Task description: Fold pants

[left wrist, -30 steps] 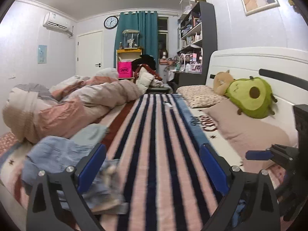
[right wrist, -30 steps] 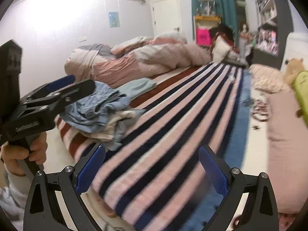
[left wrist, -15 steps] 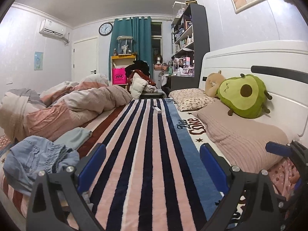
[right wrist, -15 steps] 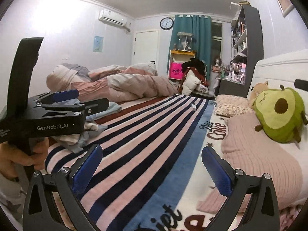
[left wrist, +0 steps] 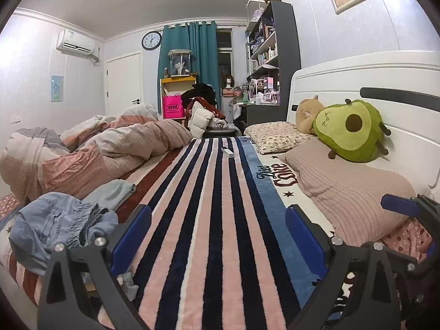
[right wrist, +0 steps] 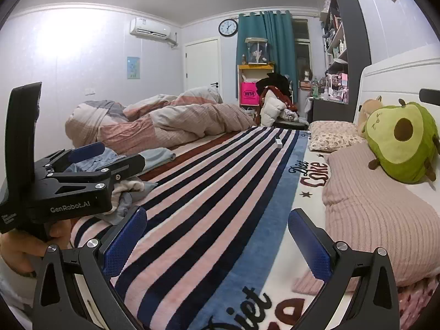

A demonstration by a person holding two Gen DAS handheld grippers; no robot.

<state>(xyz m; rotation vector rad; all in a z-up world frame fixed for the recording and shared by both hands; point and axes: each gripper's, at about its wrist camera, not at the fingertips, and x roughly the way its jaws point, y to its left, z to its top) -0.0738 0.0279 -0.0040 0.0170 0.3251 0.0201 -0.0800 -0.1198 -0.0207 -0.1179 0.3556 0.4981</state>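
Note:
A crumpled pile of clothes with light blue denim pants (left wrist: 57, 225) lies at the near left edge of the striped bed blanket (left wrist: 214, 220); in the right wrist view the pile (right wrist: 129, 189) is partly hidden behind the other gripper. My left gripper (left wrist: 218, 236) is open and empty, just right of the pile above the blanket; it also shows in the right wrist view (right wrist: 110, 155), seen from the side. My right gripper (right wrist: 217, 244) is open and empty, over the blanket's blue edge.
A bunched pink and beige duvet (left wrist: 104, 148) fills the left side of the bed. Pillows (left wrist: 352, 189) and an avocado plush (left wrist: 349, 130) lie along the white headboard on the right. A small white box (left wrist: 227, 152) sits far down the blanket.
Both grippers have tilted up and steadied, so the views now look level along the bed. The clothes pile has not moved. Both grippers stay open.

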